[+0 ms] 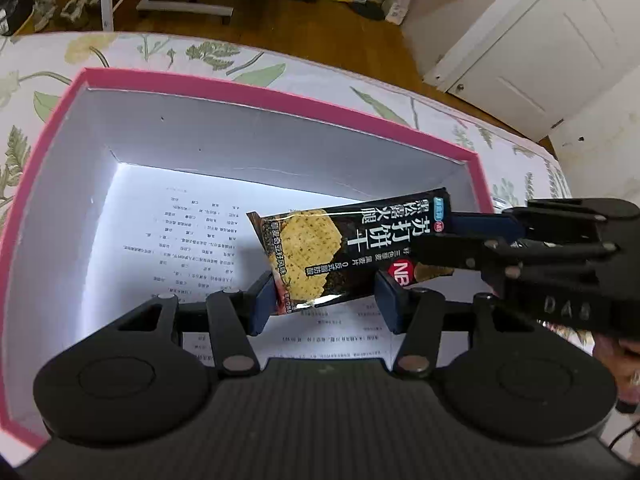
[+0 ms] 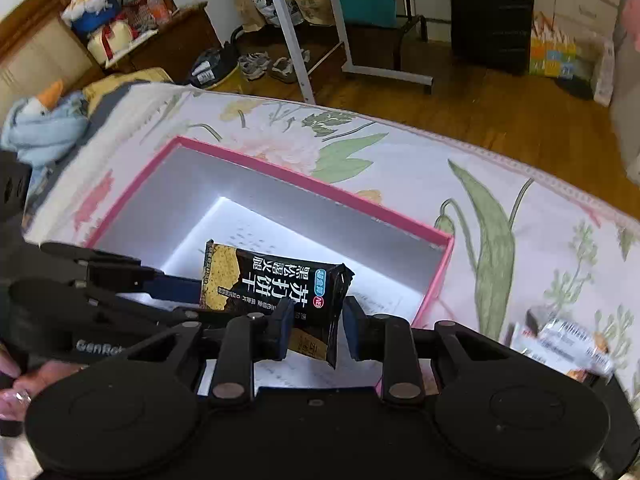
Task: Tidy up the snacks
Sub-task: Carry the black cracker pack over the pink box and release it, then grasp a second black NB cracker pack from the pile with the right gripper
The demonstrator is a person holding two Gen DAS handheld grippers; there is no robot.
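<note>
A black cracker packet (image 1: 320, 248) with a yellow cracker picture and white Chinese lettering hangs over the inside of a pink box (image 1: 280, 94) with white walls. In the left wrist view, my left gripper (image 1: 324, 300) has its blue pads against both sides of the packet's near end. My right gripper (image 1: 436, 240) reaches in from the right and clamps the other end. In the right wrist view, the packet (image 2: 280, 280) stands between the pads of my right gripper (image 2: 318, 328), squeezed at its lower part. My left gripper (image 2: 192, 300) comes in from the left over the box (image 2: 320, 188).
A printed sheet (image 1: 192, 240) lies on the box floor. The box rests on a floral bedspread (image 2: 440, 168). Another snack packet (image 2: 560, 344) lies on the bedspread to the right of the box. A hand (image 2: 24, 380) holds the left gripper. Wooden floor and furniture lie beyond the bed.
</note>
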